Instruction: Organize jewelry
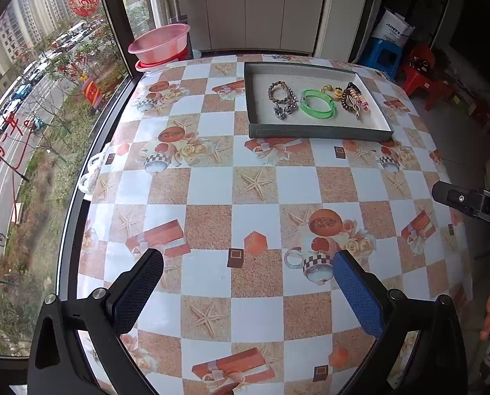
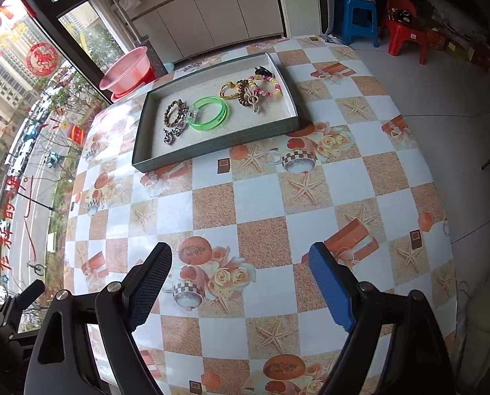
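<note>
**Jewelry gathered in the tray, both grippers empty over the table**

A table (image 1: 212, 184) with a checked cloth of white and sandy squares, printed with starfish, cups and gift boxes, fills both views. Along its left edge runs a large window (image 1: 31, 98) with red paper cut-outs on the glass. At the far left corner, just beyond the table, sits a pink basin (image 1: 159, 42).

On the far part of the table lies a shallow grey tray (image 1: 317, 131), its pale lining showing. All the jewelry is inside it. A green bangle (image 1: 318, 104) lies near the middle. To its left, touching or nearly touching it, is a brown beaded bracelet (image 1: 281, 92) with silvery charms at its near end. To the bangle's right is a tangled cluster of bead bracelets (image 1: 353, 98), brown, yellow and pink, piled on one another.

The left gripper (image 1: 248, 263) hangs over the near part of the table, well apart from the tray, its jaws spread wide and holding nothing. The right gripper (image 2: 241, 256) is likewise wide and empty over the near cloth; its body shows at the right edge of the left wrist view.
</note>
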Demonstrator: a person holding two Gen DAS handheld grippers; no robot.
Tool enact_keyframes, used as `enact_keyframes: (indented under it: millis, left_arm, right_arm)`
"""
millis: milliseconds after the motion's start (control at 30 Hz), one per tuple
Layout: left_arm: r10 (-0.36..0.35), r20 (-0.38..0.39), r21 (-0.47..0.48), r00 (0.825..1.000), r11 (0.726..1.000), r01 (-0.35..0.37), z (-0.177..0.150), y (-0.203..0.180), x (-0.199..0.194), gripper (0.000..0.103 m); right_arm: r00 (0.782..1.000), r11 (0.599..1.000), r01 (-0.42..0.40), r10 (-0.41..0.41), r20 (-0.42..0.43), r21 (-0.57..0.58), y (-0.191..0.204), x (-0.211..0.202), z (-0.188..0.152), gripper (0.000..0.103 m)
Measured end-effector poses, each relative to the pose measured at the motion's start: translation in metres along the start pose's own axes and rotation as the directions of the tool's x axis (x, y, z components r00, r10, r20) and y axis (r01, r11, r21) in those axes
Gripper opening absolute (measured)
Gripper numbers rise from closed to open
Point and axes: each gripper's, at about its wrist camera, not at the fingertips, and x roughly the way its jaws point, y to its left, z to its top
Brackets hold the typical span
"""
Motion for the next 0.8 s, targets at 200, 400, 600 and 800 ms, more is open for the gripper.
enact_keyframes:
  millis: [200,400,600,800]
  left_arm:
    - [0.026,0.042,-0.023,0.999,0.999,-0.025,0.009,-0.010,0.007,0.103]
    - [0.027,0.034,-0.051,0.999,0.998,-0.025,0.020,-0.024,0.027,0.103]
    - [0.039,0.038,-0.089,0.999,0.995,-0.036,0.033,-0.029,0.049,0.103]
    - [0.070,0.092,-0.066,0.993,0.996,-0.064,0.045,-0.037,0.056,0.103]
  right_arm:
    - [0.999,0.995,0.049,-0.048,0.024,-0.081,0.000,0.002,0.004,0.087]
    - [0.995,0.989,0.056,-0.043,0.092,-0.140,-0.004,0.013,0.018,0.087]
    - [0.991,0.978,0.070,-0.046,0.123,-0.195,0.000,0.030,0.028,0.087]
    - [0.988,0.976,0.059,-0.028,0.149,-0.208,0.003,0.040,0.036,0.087]
